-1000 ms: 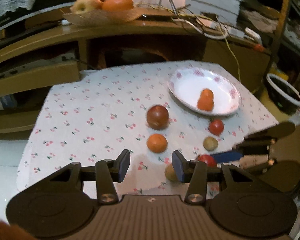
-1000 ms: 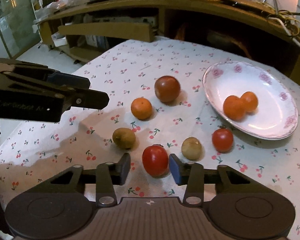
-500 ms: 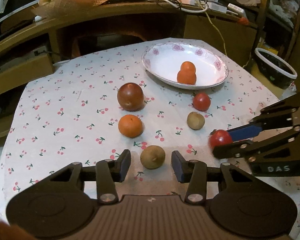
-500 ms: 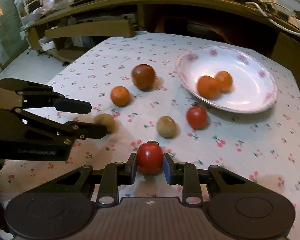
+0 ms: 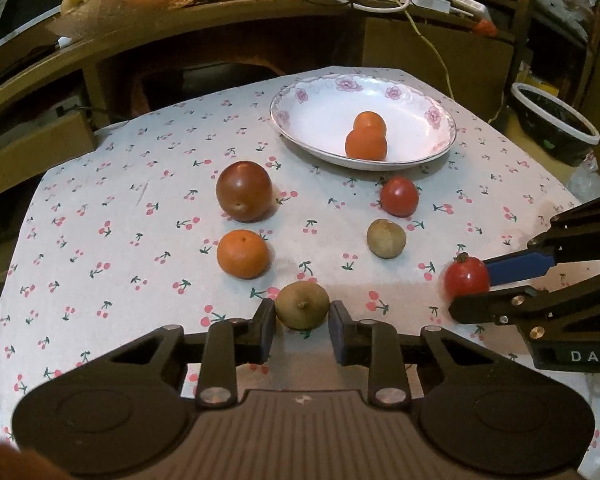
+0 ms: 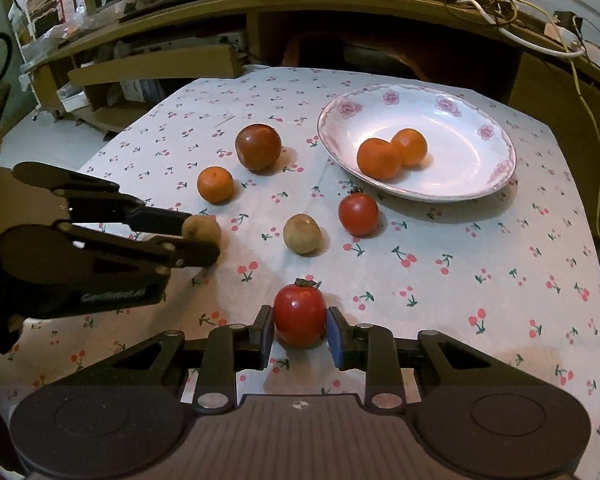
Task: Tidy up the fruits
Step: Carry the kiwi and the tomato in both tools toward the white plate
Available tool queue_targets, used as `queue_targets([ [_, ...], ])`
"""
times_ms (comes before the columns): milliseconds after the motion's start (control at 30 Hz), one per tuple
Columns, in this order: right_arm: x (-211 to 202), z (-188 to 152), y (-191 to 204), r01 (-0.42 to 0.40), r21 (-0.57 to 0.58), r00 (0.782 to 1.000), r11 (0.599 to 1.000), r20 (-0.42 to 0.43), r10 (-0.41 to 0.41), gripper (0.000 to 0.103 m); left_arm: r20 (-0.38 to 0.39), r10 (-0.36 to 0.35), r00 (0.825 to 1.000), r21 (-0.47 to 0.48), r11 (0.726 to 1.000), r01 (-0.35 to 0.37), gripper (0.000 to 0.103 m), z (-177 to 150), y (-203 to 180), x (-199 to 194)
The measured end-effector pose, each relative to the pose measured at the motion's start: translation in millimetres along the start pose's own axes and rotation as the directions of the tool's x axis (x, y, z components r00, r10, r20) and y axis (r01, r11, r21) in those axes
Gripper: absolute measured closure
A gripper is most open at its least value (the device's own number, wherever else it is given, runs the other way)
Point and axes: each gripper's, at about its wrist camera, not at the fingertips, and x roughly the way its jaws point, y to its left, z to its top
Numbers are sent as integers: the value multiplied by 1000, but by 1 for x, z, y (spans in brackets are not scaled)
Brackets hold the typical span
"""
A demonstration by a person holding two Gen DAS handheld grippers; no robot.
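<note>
We've got right gripper (image 6: 300, 330) clamped on tomato (image 6: 299, 314), left gripper (image 5: 302, 328) loose round kiwi (image 5: 302, 305): either could roll off

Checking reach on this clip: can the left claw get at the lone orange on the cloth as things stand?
Probably not yet: the left claw is closing around a kiwi. The orange lies just beyond with nothing between, so it looks reachable once freed.
</note>
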Motion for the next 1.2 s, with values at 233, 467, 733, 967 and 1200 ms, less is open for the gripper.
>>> queue_targets([
  [233, 2, -2, -3, 6, -2, 1000, 1000, 3, -6, 73, 9, 4, 1000, -3, 1000, -4, 66, 2, 0, 4],
  [467, 3, 1, -7, -7, -1, 1000, 1000, 6, 7, 68, 7, 15, 1000, -16, 1000, -15, 55, 2, 3, 4],
  [733, 5, 7, -6, -26, -4, 999, 1000, 19, 26, 57, 16, 26, 1000, 1, 1000, -26, 44, 0, 1, 5],
  [967, 11, 8, -2, -34, -30, 999, 999, 1, 34, 58, 2, 12, 1000, -27, 1000, -12, 62, 1, 1, 2],
  [1200, 10, 11, -1, -44, -12, 999, 999, -6, 44, 75, -29, 0, 1000, -34, 999, -1, 68, 6, -4, -1],
])
